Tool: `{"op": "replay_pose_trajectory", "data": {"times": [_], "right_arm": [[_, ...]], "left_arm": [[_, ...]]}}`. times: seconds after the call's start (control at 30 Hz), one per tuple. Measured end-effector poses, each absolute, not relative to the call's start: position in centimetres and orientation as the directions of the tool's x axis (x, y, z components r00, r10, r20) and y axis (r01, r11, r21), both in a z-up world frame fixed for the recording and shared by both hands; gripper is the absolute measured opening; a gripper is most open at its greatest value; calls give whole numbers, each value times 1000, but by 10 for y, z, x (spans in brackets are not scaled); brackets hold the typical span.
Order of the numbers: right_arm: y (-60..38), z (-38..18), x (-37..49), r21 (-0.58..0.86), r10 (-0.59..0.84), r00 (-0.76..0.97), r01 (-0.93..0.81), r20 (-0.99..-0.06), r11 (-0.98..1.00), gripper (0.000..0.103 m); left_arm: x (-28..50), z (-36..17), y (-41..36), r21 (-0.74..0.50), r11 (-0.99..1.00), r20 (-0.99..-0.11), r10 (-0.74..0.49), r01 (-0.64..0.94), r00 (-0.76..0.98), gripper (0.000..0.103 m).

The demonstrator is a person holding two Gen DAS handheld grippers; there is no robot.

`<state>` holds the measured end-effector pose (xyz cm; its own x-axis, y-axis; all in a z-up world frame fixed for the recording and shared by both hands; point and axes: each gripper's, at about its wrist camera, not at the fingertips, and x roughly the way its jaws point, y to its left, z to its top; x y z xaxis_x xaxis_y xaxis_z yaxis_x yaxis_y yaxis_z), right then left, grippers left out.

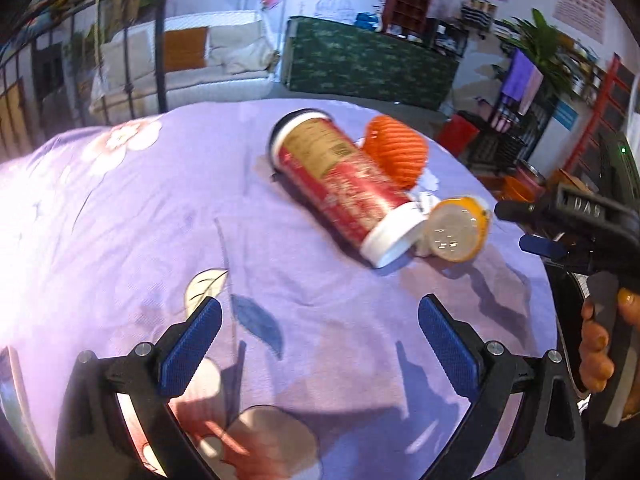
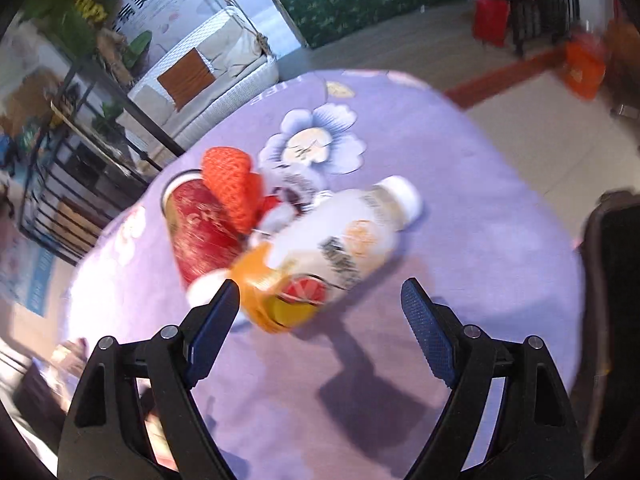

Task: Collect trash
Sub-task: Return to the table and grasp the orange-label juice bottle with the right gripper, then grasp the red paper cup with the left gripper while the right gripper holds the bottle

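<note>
On the purple floral tablecloth (image 1: 120,220) a red canister (image 1: 340,184) with a white lid lies on its side. An orange foam net (image 1: 394,152) rests behind it, and the orange base of a bottle (image 1: 456,232) touches its lid. My left gripper (image 1: 320,308) is open and empty, a short way in front of the canister. In the right wrist view the white bottle (image 2: 340,248) lies flat, its cap pointing away, beside the canister (image 2: 200,232), the net (image 2: 232,188) and crumpled white paper (image 2: 288,200). My right gripper (image 2: 320,292) is open, the bottle's base just past its fingertips.
My right gripper (image 1: 520,228), held by a hand (image 1: 600,340), enters the left wrist view at the right edge. Beyond the round table stand a white sofa (image 1: 224,56), a green counter (image 1: 368,64), metal shelves (image 2: 80,168) and a red bin (image 2: 490,20). A dark chair (image 2: 616,320) stands close on the right.
</note>
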<state>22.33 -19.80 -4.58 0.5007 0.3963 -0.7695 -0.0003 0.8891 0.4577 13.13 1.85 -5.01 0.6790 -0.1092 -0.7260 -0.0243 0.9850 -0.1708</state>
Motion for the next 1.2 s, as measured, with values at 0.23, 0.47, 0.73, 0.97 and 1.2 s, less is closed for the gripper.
{"op": "replay_pose_trajectory", "data": {"times": [0.23,0.47,0.73,0.97,1.2], "right_arm": [[-205,-81,261,648,527,411,249,-744,720,83],[-207,-111,281,718,599,396,390,-696,576,83],[-204,-116,287,733,616,397,365,-680,574,62],[-198,-102,271,728,615,401,255,-679,637,62],[-205,-70,238,644,521,472,138,-711,753,62]], "left_arm": [[125,-55,33,-198,979,-739,-117,-48,663,97],[125,-64,35,-215,976,-743,-143,-31,654,97],[136,-73,45,-286,957,-757,-191,-55,625,97],[158,-58,46,-355,933,-730,-238,-57,640,97],[204,-47,33,-397,915,-725,-261,-77,638,97]]}}
